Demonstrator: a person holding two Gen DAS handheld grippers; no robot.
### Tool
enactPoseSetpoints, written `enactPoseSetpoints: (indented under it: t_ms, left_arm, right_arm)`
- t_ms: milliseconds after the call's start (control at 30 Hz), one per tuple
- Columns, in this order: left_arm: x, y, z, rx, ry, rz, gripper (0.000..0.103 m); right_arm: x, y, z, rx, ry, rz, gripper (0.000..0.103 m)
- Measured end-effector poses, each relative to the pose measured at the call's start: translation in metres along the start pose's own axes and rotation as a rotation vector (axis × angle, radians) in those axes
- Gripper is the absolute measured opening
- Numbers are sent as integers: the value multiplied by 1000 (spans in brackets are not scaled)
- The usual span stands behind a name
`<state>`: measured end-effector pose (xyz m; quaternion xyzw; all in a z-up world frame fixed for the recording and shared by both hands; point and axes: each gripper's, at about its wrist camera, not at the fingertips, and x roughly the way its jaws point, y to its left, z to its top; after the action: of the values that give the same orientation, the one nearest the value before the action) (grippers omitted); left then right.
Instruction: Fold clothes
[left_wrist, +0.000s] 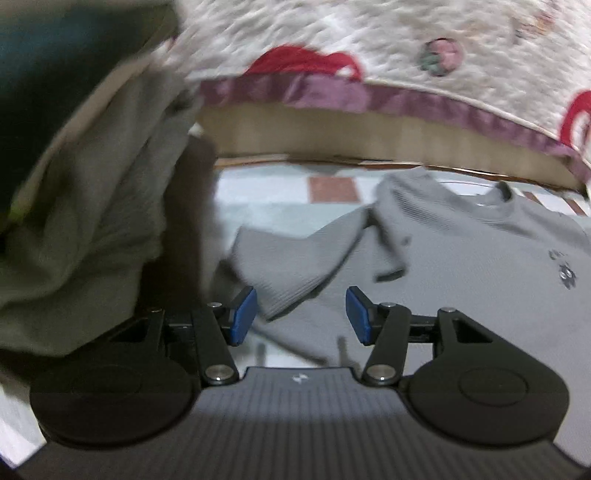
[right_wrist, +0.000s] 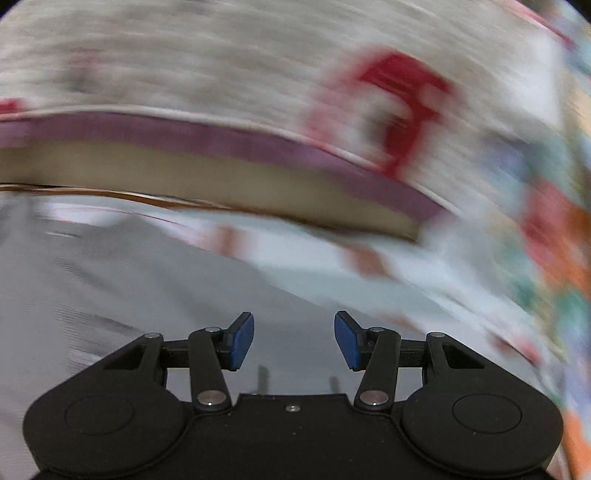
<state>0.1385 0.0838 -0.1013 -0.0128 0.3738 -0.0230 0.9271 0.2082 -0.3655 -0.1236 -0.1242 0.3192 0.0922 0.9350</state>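
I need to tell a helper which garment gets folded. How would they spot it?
Look below the quilt with red shapes and a purple border. On the pale tiled floor in front lies a grey sweater, spread flat. Unlike the bunched beige cloth beside it, it has a small dark chest logo.

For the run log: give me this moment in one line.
left claw open | right claw open | grey sweater flat, unheld

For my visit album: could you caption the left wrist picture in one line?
Open left hand-held gripper above a grey sweater spread on the floor beside a quilt-covered bed.
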Motion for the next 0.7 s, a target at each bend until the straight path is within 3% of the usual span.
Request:
enactPoseSetpoints:
  t_ms: [133, 267, 400, 467, 500, 533, 567, 600, 700]
  left_arm:
    - [26, 9, -10, -35, 20, 18, 52]
    - [36, -5, -10, 18, -53, 26, 56]
    - [42, -33, -4, 200, -166, 76, 64]
    - [54, -41, 1, 264, -150, 74, 66]
    - [61, -42, 3, 283, -128, 67, 62]
    - [67, -44, 5, 302, -107, 58, 49]
    - [72, -45, 7, 322, -88, 65, 3]
    - [72, -45, 9, 332, -89, 100, 2]
    - [46, -41, 24, 304, -194, 222, 2]
  right_arm:
    - [5, 73, 22, -85, 10, 237, 54]
    - [12, 125, 16, -186, 63, 363, 54]
    - [15, 153, -5, -257, 126, 404, 54]
    - [19, 157, -13, -269, 152, 405, 54]
    - [20, 157, -15, -265, 159, 407, 54]
    - [21, 156, -17, -257, 164, 410, 54]
    - [22, 153, -17, -241, 167, 416, 55]
    - [23, 151, -17, -226, 171, 420, 58]
    - [25, 146, -17, -200, 185, 426, 61]
